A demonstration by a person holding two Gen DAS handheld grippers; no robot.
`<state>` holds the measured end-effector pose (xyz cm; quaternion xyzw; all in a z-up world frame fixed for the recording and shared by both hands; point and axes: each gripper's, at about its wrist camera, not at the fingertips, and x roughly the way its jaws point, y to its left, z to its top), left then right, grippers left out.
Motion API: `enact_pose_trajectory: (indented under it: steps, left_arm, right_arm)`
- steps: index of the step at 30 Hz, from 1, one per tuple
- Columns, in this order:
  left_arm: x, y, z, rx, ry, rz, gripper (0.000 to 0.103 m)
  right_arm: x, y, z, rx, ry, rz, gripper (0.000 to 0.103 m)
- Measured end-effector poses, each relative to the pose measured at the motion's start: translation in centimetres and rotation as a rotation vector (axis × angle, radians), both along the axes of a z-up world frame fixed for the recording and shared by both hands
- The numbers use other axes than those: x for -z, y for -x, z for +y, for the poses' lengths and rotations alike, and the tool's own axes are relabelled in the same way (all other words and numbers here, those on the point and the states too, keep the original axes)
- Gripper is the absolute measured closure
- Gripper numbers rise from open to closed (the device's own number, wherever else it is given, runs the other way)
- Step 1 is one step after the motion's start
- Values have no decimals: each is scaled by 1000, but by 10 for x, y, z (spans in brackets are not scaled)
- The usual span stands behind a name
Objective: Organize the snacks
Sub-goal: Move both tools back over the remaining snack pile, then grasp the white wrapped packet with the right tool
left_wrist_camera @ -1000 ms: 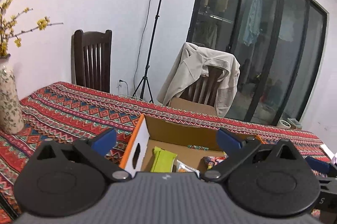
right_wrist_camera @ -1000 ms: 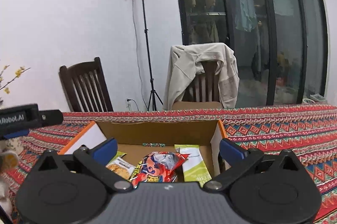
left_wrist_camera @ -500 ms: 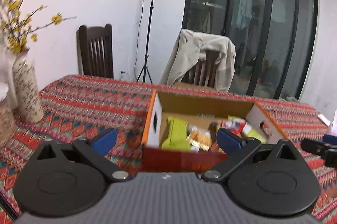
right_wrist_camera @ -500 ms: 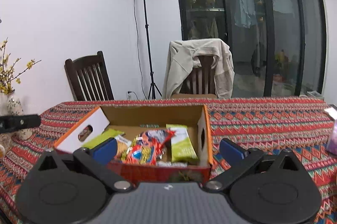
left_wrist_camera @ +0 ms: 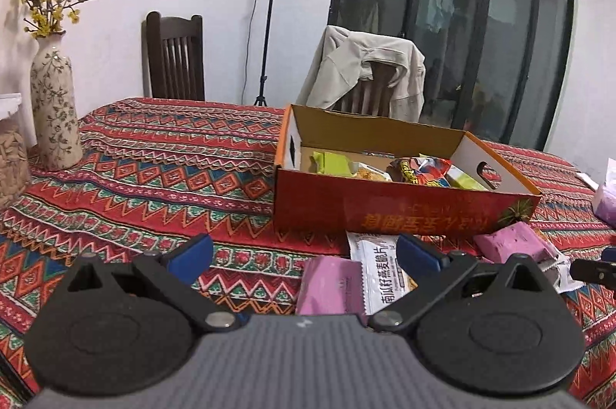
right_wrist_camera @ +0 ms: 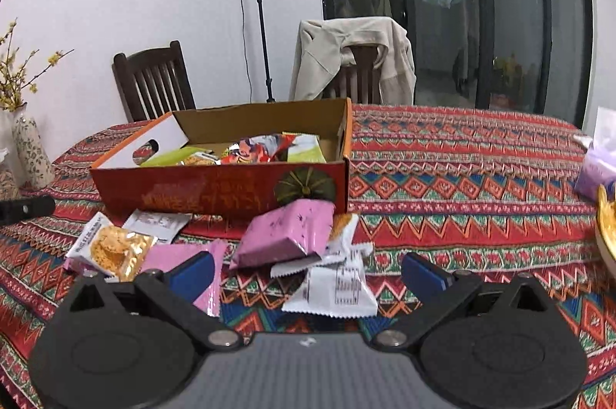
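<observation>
Right gripper (right_wrist_camera: 306,272): lower centre of its own view, jaws spread wide, nothing between them. It hovers above the loose packets.

Left gripper (left_wrist_camera: 302,253): lower centre of its view, jaws likewise spread and empty.

Loose snacks, on the patterned tablecloth (right_wrist_camera: 462,178) in front of the box:
- Pink packet (right_wrist_camera: 288,236), centre of the right view, tilted, its upper edge leaning on or very near the box front and lying over other wrappers. In the left view it sits at right (left_wrist_camera: 508,241).
- White packet (right_wrist_camera: 333,291), just below the pink one, partly tucked under it.
- Flat pink sachet (left_wrist_camera: 331,287), lower centre of the left view, beside a white oat-crisp packet (left_wrist_camera: 379,272).
- Cracker packet (right_wrist_camera: 111,251), left of the right view.

Handling, by judgement: all are light, soft film pouches, likely slick and crinkly, with brittle contents. Take each across its narrow middle or by a crimped end seal, and squeeze gently.

Cardboard box (left_wrist_camera: 404,212): centre of both views, open-topped, already holding green, red and orange packets.

View differences: the right view alone shows the cracker packet's printed face, the white packet under the pink one, and a gold-rimmed dish (right_wrist_camera: 606,236) at the right edge. The left view alone shows the whole floral vase (left_wrist_camera: 54,112) at left, and reads the oat-crisp label.
</observation>
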<state>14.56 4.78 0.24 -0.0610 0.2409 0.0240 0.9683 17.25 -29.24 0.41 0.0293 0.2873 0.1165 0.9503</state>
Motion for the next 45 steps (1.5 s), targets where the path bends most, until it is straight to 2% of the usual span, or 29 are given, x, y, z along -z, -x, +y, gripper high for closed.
enact_pose_trajectory:
  steps: [5,13,15,22,25,27,28,34,42,43,44,45]
  left_arm:
    - [3,0,2,-3,8,-15,0]
    - [5,-1,7,-6,35,-5,0]
    - [5,-2,7,-5,40,-1,0]
    - [7,-4,7,-2,47,12,0]
    - [9,-6,8,-1,54,22,0]
    - [10,-8,9,-2,61,29,0]
    - [11,-8,10,-5,62,32,0]
    - [13,-11,12,-24,67,45,0]
    - [10,-14,11,-74,46,67,0]
    - [8,-14,8,-75,35,68,0]
    - [6,-13,6,-72,28,68,0]
    - [4,-13,3,-68,20,69,0]
  right_arm:
    - [-1,-1,6,-4,47,0,0]
    - [7,-19,6,11,70,63,0]
    - [12,-26,7,21,85,89,2]
    - [36,-48,7,33,81,177,20]
    - [38,-47,9,40,96,159,25]
    - [38,-45,9,41,99,146,35]
    - [37,-44,9,42,97,138,45]
    - [35,-38,7,60,103,99,50]
    - [15,-16,-6,108,44,-56,52]
    - [12,-12,-8,111,34,-83,53]
    - [9,-8,-10,111,21,-109,62]
    - [6,-6,-13,108,6,-129,65]
